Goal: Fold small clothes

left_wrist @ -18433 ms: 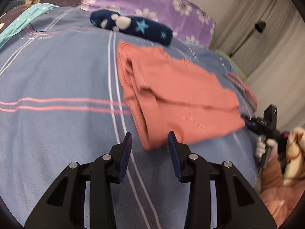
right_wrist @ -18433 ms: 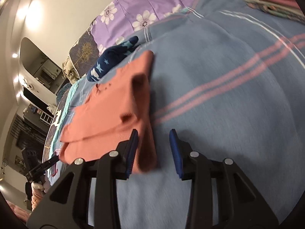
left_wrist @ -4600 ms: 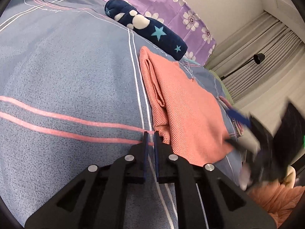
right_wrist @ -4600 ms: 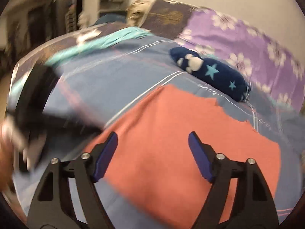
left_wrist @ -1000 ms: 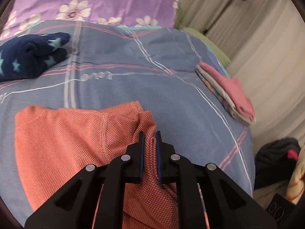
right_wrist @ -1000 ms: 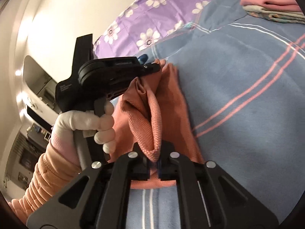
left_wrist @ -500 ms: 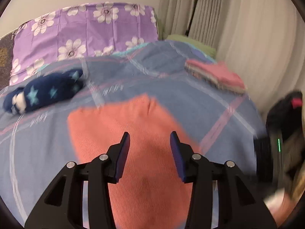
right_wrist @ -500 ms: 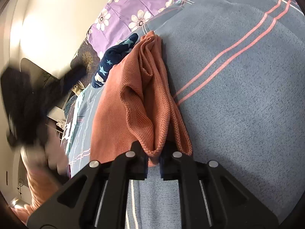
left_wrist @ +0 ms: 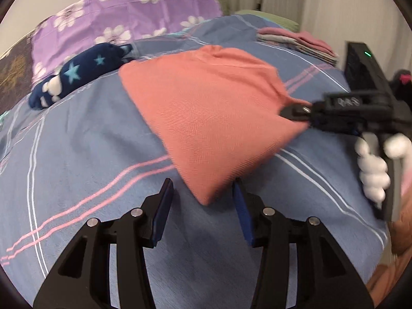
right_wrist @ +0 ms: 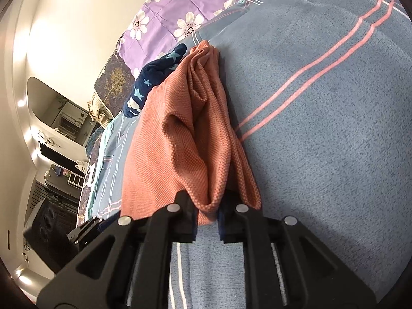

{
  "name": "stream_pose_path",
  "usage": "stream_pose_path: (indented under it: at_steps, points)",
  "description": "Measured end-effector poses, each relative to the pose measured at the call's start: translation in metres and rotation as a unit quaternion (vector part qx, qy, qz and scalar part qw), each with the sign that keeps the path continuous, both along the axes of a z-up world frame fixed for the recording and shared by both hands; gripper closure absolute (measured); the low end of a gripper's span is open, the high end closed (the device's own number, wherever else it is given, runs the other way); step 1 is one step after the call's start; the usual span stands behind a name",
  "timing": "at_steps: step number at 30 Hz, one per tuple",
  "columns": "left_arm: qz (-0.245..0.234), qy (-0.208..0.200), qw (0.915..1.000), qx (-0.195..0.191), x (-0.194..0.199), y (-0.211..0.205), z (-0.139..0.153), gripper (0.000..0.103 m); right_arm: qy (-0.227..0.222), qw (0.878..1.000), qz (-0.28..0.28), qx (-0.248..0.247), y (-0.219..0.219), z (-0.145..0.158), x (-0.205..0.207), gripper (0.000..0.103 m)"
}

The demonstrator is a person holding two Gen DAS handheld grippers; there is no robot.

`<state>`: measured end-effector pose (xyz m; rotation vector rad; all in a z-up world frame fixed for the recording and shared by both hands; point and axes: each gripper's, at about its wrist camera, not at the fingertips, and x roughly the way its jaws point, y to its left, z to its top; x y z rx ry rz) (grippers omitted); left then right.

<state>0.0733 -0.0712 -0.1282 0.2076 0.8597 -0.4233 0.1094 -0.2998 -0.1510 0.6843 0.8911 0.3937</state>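
Observation:
A salmon-orange knit garment (left_wrist: 211,108) lies folded on the blue striped bedspread (left_wrist: 77,154). My left gripper (left_wrist: 202,206) is open and empty, its fingers on either side of the garment's near corner. My right gripper (right_wrist: 207,212) is shut on the bunched edge of the garment (right_wrist: 180,139). In the left wrist view it (left_wrist: 296,110) comes in from the right and pinches the garment's right corner. The lowest part of the fold is hidden between the right fingers.
A navy star-print rolled cloth (left_wrist: 77,77) lies behind the garment near the purple flowered pillow (left_wrist: 128,20). A stack of folded pink and grey clothes (left_wrist: 296,41) sits at the bed's far right edge. Shelves and furniture (right_wrist: 59,159) stand beyond the bed's left side.
My left gripper has let go of the garment, opened and drawn back toward its near corner. My right gripper stays shut on the bunched edge, and the garment now lies flatter.

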Motion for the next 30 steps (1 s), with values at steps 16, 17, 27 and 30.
stream_pose_path:
  at_steps: [16,17,27,30]
  points:
    - [0.003,0.011,0.9999,-0.011,-0.014,0.021,0.005,0.077,-0.009,0.997,-0.06,-0.044,-0.038,0.014,-0.018,0.09]
    - [-0.005,0.011,0.9997,-0.019,-0.016,0.02,0.009,0.081,-0.02,0.997,-0.057,-0.047,-0.037,0.02,-0.019,0.09]
    - [-0.037,0.023,0.999,-0.001,0.026,-0.026,-0.014,0.082,-0.056,0.993,0.054,-0.094,0.029,0.036,0.013,0.09]
    - [-0.037,0.012,0.999,-0.023,0.024,-0.023,-0.018,0.081,-0.029,0.992,0.034,-0.121,0.019,0.006,0.017,0.103]
